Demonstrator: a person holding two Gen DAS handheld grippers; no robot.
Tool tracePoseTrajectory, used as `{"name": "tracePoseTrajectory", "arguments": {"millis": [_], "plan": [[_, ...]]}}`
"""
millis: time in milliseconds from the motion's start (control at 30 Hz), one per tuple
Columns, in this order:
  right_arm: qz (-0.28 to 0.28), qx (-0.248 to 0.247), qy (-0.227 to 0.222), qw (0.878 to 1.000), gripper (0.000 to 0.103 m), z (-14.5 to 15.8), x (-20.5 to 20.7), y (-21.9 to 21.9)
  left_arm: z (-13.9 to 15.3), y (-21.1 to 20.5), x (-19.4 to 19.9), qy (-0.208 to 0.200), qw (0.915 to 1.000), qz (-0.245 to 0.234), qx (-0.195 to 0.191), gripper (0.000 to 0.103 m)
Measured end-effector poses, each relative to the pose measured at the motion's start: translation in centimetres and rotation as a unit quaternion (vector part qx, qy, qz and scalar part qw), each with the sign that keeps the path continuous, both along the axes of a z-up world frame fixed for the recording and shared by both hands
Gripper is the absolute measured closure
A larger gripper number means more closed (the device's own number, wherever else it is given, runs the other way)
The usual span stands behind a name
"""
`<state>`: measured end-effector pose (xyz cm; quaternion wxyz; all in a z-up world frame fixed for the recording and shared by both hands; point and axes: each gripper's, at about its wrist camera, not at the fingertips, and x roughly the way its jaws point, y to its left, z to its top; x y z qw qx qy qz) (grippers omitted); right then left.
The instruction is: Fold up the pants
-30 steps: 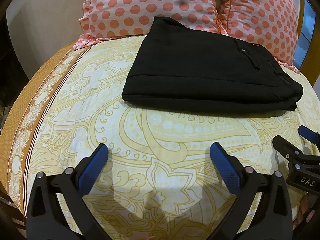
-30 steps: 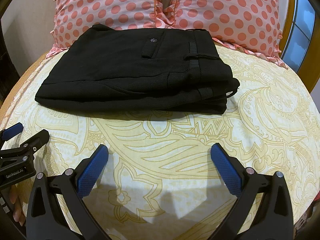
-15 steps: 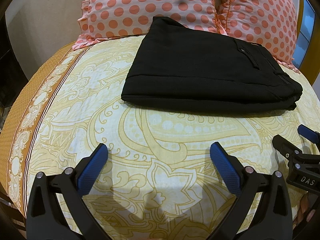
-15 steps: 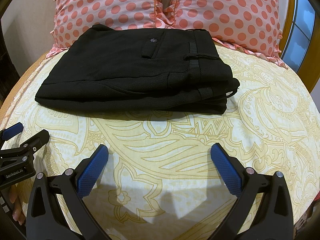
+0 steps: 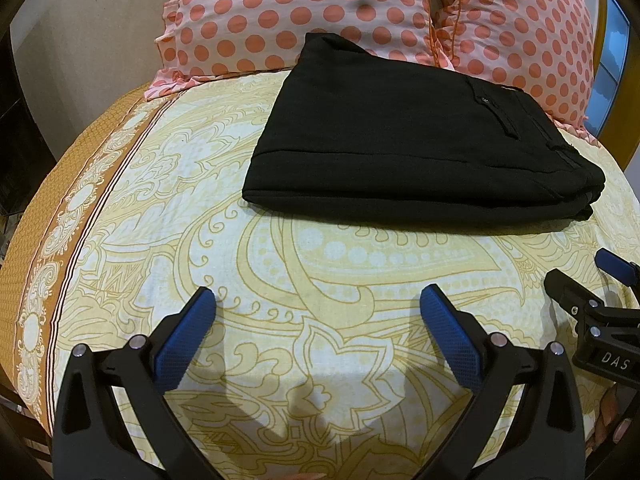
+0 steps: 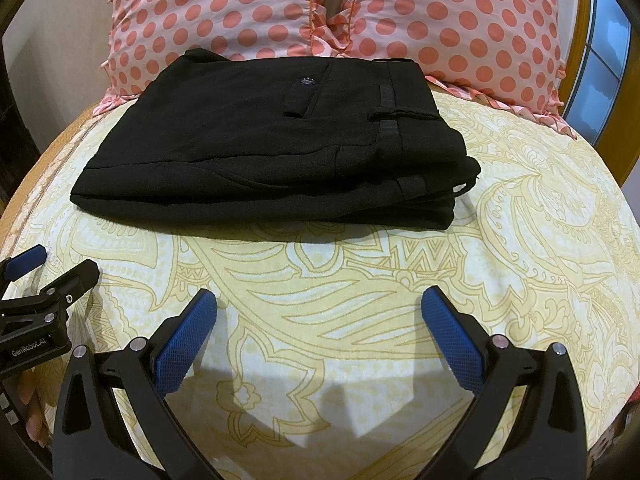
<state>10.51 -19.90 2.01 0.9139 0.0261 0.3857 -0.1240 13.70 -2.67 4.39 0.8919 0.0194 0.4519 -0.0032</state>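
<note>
Pants: black, folded into a compact stack of several layers; lying flat on the bed near its head, far edge touching the pillows.
Pants detail: back pocket with a button facing up; waistband and belt loop toward the right end of the stack; folded edge toward the near side.
Left gripper: jaws spread wide, blue pads apart, holding nothing; hovering over bare sheet, well short of the pants.
Right gripper: jaws likewise wide apart and empty; over the sheet, near edge of the pants ahead of the tips.
Grippers to each other: side by side; right one showing at the right edge of the left wrist view, left one at the left edge of the right wrist view.
Bed sheet: pale yellow with ochre paisley print, an orange patterned border down the left side.
Pillows: two, pink with coral dots and frilled edges, side by side at the head of the bed behind the pants.
Hand: fingertips just visible under the left gripper's body in the right wrist view.
</note>
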Motion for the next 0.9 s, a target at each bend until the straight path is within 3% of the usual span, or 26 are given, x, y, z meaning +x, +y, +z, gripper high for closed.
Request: {"name": "tracePoseTrajectory", "arguments": {"millis": [900], "plan": [[0.0, 0.0, 0.0, 1.0, 0.001, 0.02, 0.03, -0.02, -0.07, -0.02, 0.47, 0.014, 0.9999, -0.004, -0.001, 0.002]]}}
